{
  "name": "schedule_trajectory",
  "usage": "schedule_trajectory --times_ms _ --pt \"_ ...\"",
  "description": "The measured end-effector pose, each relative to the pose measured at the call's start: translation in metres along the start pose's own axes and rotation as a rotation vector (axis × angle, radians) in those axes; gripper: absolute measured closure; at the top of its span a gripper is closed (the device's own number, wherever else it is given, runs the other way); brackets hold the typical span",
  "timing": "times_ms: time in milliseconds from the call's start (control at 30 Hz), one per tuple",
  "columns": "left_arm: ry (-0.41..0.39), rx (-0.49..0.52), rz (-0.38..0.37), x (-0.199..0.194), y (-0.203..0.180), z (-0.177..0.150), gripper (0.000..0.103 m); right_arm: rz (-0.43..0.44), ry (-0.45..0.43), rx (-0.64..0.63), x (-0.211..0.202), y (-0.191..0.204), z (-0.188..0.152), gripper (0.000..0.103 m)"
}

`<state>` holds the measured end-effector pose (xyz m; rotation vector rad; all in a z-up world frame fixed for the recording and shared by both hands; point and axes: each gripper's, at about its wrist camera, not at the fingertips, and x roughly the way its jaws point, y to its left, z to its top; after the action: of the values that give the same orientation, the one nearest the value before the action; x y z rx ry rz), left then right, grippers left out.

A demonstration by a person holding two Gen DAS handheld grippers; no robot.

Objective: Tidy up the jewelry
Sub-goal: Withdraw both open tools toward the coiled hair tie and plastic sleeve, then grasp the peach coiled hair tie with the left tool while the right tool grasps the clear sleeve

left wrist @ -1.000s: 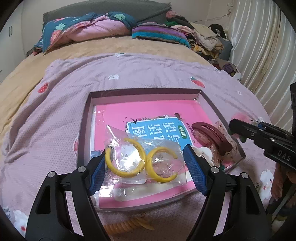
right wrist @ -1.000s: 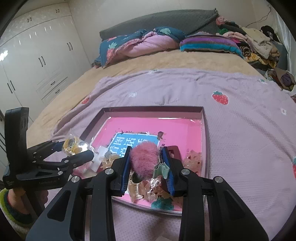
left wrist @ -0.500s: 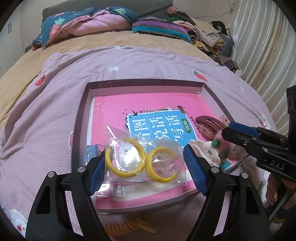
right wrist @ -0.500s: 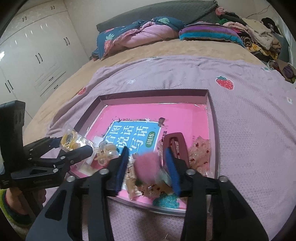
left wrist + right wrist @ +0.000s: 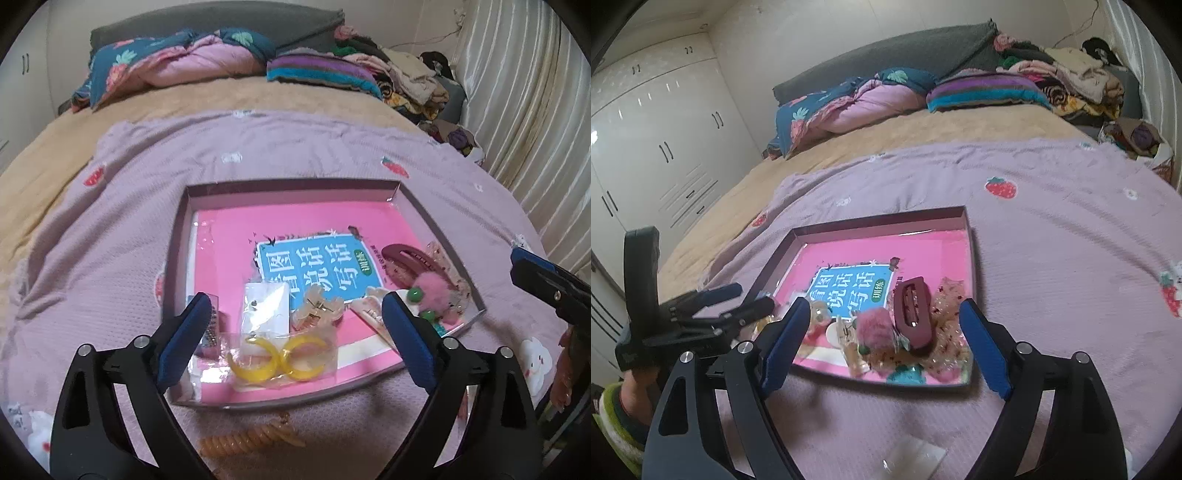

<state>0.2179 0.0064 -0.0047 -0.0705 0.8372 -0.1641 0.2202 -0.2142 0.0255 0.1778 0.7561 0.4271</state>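
Both our claws are opening, nothing between the jaws: left claw (image 5: 295, 332) over the bagged yellow hoops (image 5: 282, 356) in the tray (image 5: 295, 188); nearest loose piece, the orange spiral hair tie (image 5: 251, 439), lies at its 6 o'clock on the bed, long axis crosswise. Right claw (image 5: 882, 343) hangs above the pink pom-pom (image 5: 875, 326).

The far half of the tray (image 5: 288, 186) lies bare over the pink book (image 5: 295, 229), easy to reach from above. Its near edge is crowded: bagged yellow hoops (image 5: 280, 356), claw clip (image 5: 912, 314), pink pompom (image 5: 873, 326). The purple blanket (image 5: 1071, 258) to the tray's right is open.
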Motion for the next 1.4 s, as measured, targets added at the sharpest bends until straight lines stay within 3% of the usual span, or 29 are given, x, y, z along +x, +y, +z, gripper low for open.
schedule_trajectory --times_ms 400,800,1133,1400 --pt "-0.071 0.002 0.022 -0.049 -0.004 -0.007 0.012 0.006 -0.038 -0.023 -0.048 0.012 -0.020 0.016" --pt "-0.079 0.005 0.044 -0.073 0.001 -0.034 0.012 0.000 -0.020 -0.044 -0.067 0.023 -0.048 0.015" --pt "-0.013 0.046 0.084 -0.058 0.013 -0.062 0.012 -0.019 0.048 -0.046 -0.054 0.026 -0.071 0.015" --pt "0.078 0.105 0.098 -0.022 0.030 -0.082 0.012 -0.052 0.181 0.034 -0.015 0.006 -0.094 0.015"
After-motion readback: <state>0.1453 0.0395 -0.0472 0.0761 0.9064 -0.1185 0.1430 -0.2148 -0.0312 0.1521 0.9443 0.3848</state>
